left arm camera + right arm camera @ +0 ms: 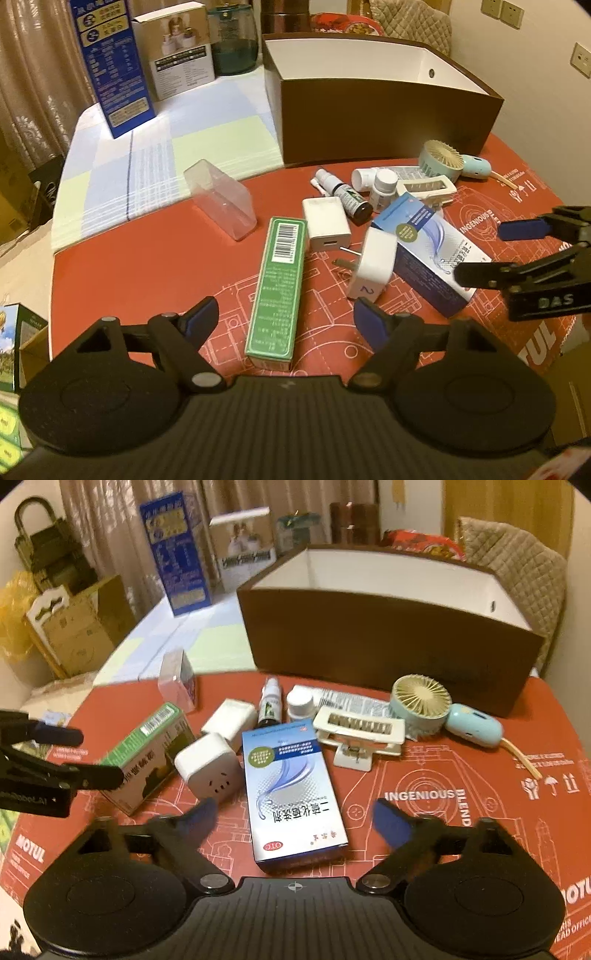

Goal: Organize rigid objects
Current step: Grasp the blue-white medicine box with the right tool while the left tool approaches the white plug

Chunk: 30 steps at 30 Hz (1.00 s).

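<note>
Green carton [277,291], blue-white box [291,794] — both jaws spread

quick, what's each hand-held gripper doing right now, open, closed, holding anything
Left hand-held gripper: open, holding nothing, fingers either side of the green box.
Right hand-held gripper: open, holding nothing, straddling the blue box.

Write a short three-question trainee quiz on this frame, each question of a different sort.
1. True or false: the brown storage box already holds the green carton.
2. Which item lies between the right tongs? A) blue-and-white medicine box B) handheld fan C) clear plastic case
3. Fill in: the left tongs are ____ (open/shut).

Key: 1 false, the carton lies on the red mat. 2 A. 3 open.
</note>
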{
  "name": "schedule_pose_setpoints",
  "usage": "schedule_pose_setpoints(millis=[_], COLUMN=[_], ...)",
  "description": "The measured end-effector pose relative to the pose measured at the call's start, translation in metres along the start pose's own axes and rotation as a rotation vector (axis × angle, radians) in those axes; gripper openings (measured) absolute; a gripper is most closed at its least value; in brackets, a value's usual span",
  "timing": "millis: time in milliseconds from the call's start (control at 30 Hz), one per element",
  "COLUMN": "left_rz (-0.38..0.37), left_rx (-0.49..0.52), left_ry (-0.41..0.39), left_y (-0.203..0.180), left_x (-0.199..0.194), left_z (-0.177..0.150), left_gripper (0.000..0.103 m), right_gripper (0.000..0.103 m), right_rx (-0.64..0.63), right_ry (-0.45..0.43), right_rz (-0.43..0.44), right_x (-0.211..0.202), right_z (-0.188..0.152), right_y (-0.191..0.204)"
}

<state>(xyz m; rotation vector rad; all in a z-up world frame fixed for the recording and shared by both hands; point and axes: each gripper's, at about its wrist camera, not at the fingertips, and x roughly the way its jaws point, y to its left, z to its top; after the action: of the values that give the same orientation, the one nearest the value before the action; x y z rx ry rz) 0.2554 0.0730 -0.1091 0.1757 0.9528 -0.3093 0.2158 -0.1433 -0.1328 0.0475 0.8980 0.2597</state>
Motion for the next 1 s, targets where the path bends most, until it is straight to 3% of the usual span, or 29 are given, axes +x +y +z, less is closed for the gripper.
schedule_pose_setpoints(millis=[300, 533, 600, 700, 833, 1000], left_rz=[-0.064, -0.026, -0.019, -0.003, 0.002, 0.0], left_rx=[0.072, 0.059, 0.051, 0.047, 0.044, 0.072], left_ry=[-0.019, 0.001, 0.008, 0.009, 0.016, 0.023], left_y=[-0.024, -0.039, -0.044, -0.052, -0.061, -0.071], left_x=[0.007, 0.014, 0.015, 0.017, 0.022, 0.029], left_z=[0.009, 0.015, 0.016, 0.016, 0.015, 0.011], left_gripper=[0.07, 0.065, 0.065, 0.065, 0.065, 0.065], right_gripper=[0.082, 0.081, 0.078, 0.064, 0.062, 0.062], right_rx=[0.013, -0.065, -0.099, -0.14, -0.192, -0.16], right_ry=[0.009, 0.04, 0.056, 0.082, 0.064, 0.051], right_rz=[0.004, 0.035, 0.048, 0.067, 0.066, 0.065], right_x=[0.003, 0.02, 0.027, 0.035, 0.029, 0.011], right_z=[-0.003, -0.002, -0.002, -0.003, -0.009, -0.024], right_y=[-0.007, -0.01, -0.009, -0.009, -0.014, -0.035])
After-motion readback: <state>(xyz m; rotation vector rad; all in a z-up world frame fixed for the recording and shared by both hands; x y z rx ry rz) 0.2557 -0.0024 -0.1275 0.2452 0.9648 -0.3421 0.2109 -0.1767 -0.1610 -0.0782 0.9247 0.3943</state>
